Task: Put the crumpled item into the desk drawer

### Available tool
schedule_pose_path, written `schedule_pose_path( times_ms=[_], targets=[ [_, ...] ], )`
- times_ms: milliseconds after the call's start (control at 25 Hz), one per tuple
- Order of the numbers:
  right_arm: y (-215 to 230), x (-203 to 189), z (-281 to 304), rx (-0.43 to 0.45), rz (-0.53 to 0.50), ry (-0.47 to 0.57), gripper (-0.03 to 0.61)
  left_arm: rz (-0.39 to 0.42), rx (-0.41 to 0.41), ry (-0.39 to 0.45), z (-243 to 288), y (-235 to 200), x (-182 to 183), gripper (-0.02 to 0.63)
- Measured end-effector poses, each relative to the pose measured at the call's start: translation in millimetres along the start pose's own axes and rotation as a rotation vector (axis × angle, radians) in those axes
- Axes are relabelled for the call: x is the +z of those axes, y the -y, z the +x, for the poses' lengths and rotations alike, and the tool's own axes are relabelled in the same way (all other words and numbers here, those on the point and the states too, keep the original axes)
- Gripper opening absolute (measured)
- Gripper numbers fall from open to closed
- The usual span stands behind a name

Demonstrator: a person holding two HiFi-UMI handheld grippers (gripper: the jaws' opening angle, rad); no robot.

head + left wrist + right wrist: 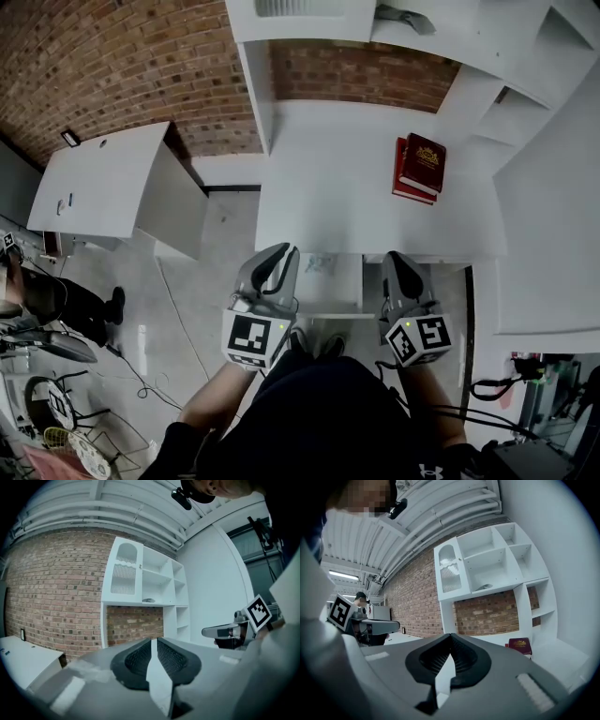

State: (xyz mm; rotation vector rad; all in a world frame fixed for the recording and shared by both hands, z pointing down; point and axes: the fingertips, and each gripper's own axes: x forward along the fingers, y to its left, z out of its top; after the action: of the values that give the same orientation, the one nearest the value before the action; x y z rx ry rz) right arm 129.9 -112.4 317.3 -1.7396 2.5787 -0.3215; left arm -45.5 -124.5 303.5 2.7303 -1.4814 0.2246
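Observation:
A white desk (328,187) stands below me in the head view, its drawer (345,292) pulled out between my two grippers. A pale crumpled item (319,264) lies at the drawer's back left. My left gripper (279,251) hovers at the drawer's left side; in the left gripper view its jaws (154,641) stand a narrow slit apart with nothing between them. My right gripper (394,255) hovers at the drawer's right side, and its tips (450,635) meet, holding nothing. Both point roughly level toward the brick wall.
Red books (420,167) lie on the desk's right part. A white shelf unit (145,581) rises over the desk. A second white desk (103,178) stands to the left. Cables and gear lie on the floor at left (56,394).

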Motion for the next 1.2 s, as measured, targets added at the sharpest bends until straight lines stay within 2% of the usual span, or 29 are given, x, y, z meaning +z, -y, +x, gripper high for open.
schedule_pose_path(
  times_ms=[80, 320, 560, 800, 920, 1040, 1200],
  targets=[
    [1, 7, 0, -0.003, -0.011, 0.015, 0.002, -0.016, 0.001, 0.009, 1, 2, 5, 0.041],
    [6, 23, 0, -0.003, -0.018, 0.056, 0.002, 0.012, -0.016, 0.030, 3, 6, 10, 0.034],
    [5, 37, 1, 0.009, -0.044, 0.089, 0.002, 0.004, 0.004, 0.036, 3, -4, 14, 0.014],
    [2, 43, 4, 0.031, -0.081, 0.123, 0.003, -0.078, 0.065, 0.034, 5, -21, 17, 0.007],
    [4, 39, 7, 0.029, -0.083, 0.118, 0.002, -0.065, 0.078, 0.038, 7, -30, 14, 0.003],
    [5, 34, 9, 0.028, -0.078, 0.109, 0.002, -0.015, 0.068, 0.042, 9, -34, 9, 0.002],
    [7, 29, 11, 0.026, -0.076, 0.098, 0.002, -0.009, 0.063, 0.031, 11, -33, 4, 0.002]
  ],
)
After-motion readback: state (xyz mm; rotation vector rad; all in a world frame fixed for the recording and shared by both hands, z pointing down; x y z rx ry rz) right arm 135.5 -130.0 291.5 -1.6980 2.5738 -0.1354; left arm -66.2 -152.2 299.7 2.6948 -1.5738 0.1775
